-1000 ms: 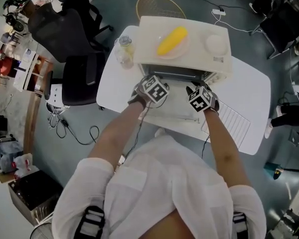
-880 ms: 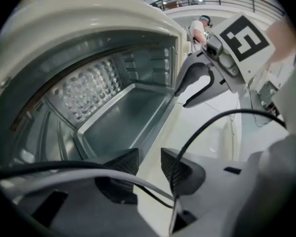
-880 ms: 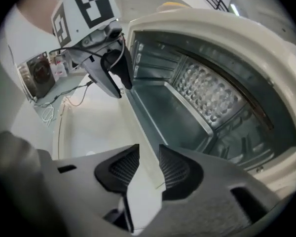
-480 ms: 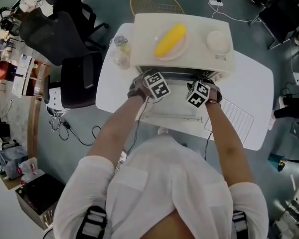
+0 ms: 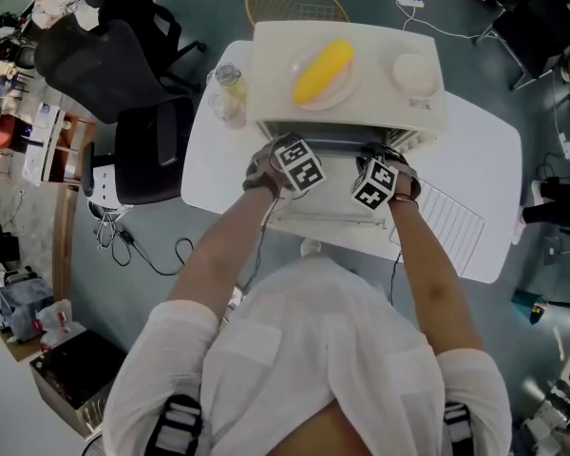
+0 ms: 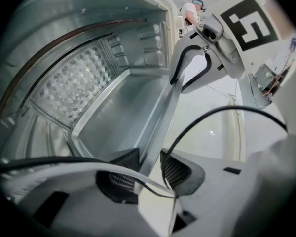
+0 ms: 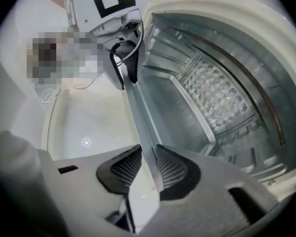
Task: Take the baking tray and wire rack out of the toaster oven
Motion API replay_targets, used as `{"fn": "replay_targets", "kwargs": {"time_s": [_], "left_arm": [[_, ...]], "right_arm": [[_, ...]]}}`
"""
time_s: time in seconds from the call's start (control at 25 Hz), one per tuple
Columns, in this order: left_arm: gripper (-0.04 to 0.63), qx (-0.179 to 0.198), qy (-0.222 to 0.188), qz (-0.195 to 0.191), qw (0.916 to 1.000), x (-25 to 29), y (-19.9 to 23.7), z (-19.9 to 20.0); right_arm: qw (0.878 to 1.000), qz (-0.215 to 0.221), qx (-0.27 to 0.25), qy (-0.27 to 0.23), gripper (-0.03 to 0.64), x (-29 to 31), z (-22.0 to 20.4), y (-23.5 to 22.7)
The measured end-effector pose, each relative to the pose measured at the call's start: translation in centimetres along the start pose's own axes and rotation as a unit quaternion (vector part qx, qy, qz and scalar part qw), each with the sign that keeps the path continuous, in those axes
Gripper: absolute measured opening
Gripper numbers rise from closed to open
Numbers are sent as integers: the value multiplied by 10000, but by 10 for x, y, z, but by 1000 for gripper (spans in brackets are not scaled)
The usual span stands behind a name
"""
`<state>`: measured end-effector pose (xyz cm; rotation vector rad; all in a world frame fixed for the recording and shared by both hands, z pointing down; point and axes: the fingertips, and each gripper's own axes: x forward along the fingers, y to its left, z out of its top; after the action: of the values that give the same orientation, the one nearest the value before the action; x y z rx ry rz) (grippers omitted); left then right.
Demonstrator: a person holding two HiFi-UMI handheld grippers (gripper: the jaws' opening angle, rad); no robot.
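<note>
Tray (image 6: 121, 115): shallow, dull silver, flat floor, upturned rim. Lying level inside oven (image 5: 347, 74), front rim reaching the mouth. Mirroring the cavity's dimpled back panel faintly on its floor.

Left tool (image 6: 149, 163) clenching the tray's front rim, ribbed pads pressing either face. Right tool (image 7: 148, 166) clamping the same rim further along, seen edge-on between its pads.

Rack (image 5: 451, 224) lying flat on desk (image 5: 214, 160), just right of the oven door, clear of both tools.

From the head view, tray hiding almost wholly under marker cubes and hands. Rim blurring where it is meeting the pads. Tray's underside and supporting rails not showing clearly.
</note>
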<state>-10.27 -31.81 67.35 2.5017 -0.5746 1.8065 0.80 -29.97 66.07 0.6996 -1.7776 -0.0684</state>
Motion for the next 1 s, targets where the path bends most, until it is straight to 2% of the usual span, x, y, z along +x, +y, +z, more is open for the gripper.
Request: {"fn": "replay_targets", "kwargs": {"time_s": [0.6,0.84,1.0], "left_arm": [[126,-168,145,-54,9997,-20,-74,-26],[127,-216,150,67,9996,-20,-83,-29],[137,-390,79,154,9991,-21,-83,-31]], "right_arm": [[9997,155,-25,-194,98,-28,-22,68],[9997,99,7,-243,98,-31,-27,78],[9991,213,240,-268,109,-32,-26,79]]}}
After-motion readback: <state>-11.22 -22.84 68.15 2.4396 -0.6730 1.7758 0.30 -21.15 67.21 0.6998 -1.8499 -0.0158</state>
